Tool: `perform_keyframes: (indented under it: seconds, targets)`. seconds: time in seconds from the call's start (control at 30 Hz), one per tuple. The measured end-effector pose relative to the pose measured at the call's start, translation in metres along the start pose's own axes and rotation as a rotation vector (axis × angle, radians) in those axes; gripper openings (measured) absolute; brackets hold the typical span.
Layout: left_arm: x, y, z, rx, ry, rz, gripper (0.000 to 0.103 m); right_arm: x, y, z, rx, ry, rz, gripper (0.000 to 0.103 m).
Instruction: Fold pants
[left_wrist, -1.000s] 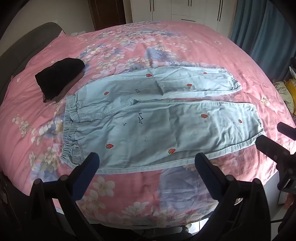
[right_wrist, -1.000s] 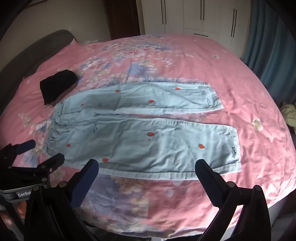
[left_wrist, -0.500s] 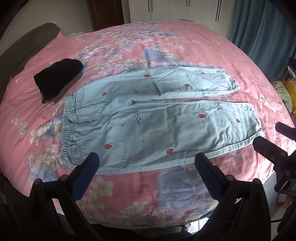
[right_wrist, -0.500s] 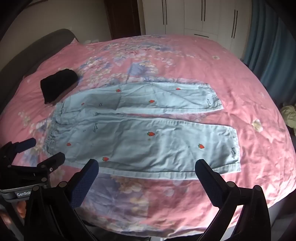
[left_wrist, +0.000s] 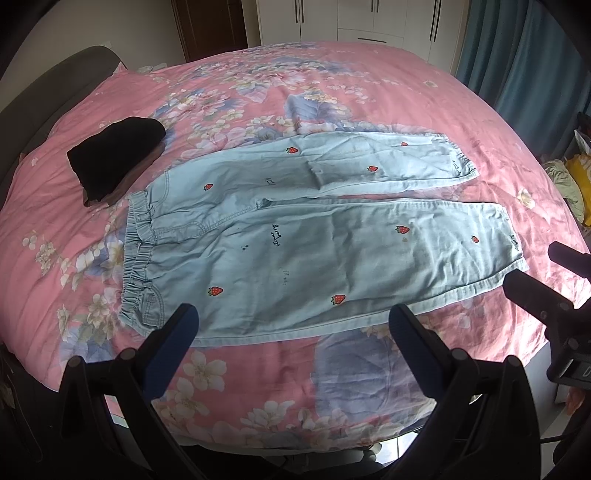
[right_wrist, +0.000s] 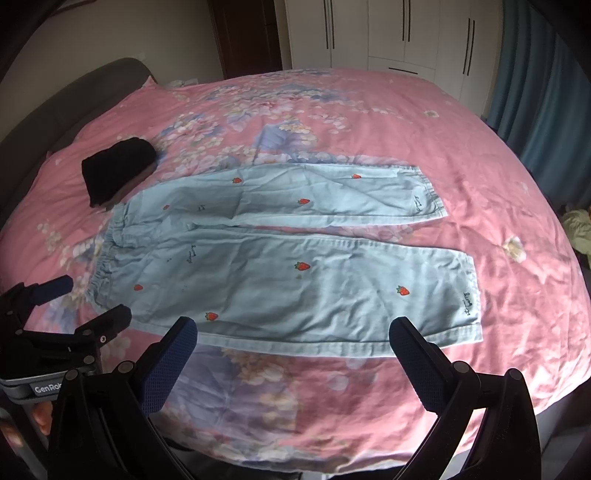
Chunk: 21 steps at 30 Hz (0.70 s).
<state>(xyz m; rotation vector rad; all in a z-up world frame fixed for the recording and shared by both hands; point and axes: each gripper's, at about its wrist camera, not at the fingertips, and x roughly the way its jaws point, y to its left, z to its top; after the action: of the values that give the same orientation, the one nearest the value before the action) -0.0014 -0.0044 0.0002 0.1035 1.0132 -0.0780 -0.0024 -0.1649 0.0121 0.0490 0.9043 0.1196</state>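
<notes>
Evidently I was at the very start of the fold: the pants (left_wrist: 303, 236) lay flat and fully spread on the pink floral bedspread (left_wrist: 258, 373), both legs side by side, nothing yet doubled over. Taking the pants as my landmark and going from their left end to their right, a black folded garment (left_wrist: 114, 158) sat just beyond the elastic waistband (left_wrist: 138, 258), near the far corner of it. My left gripper (left_wrist: 291, 343) hung over the near edge of the pants toward the waistband end, its fingers spread wide apart and holding nothing. Further along, toward the cuffs (right_wrist: 469, 299), my right gripper (right_wrist: 293, 354) hovered by the same near edge, fingers likewise wide apart and empty.

I judged the step in hand to be the approach for the first grasp. The next move, as I saw it, called for both grippers to drop to the near leg's outer edge, one by the waistband and one by the cuff, pinch only that leg's cloth, and carry it over onto the far leg evenly, so that the seams met.
</notes>
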Motion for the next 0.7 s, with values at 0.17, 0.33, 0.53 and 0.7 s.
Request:
perform_keyframes:
  seconds: [0.17,0.33,0.53,0.7]
  targets:
    - [0.0001,-0.0003,0.0001,-0.001,0.000,0.002,0.103,0.0005,0.0006,-0.0005,0.000,-0.001,0.000,0.103]
    - [0.0002,-0.0006,-0.0004,0.002,0.000,0.003,0.103,0.0002,0.0006,-0.0004,0.001,-0.001,0.001,0.103]
    - [0.0000,0.0014,-0.0014,-0.002,-0.003,0.004,0.103,0.0008,0.0022,-0.0004,-0.003,0.001,0.001,0.103]
    - [-0.0001,0.0020,-0.0012,-0.001,-0.004,0.003,0.103,0.0003,0.0028,-0.0002,-0.003,0.001,0.001,0.103]
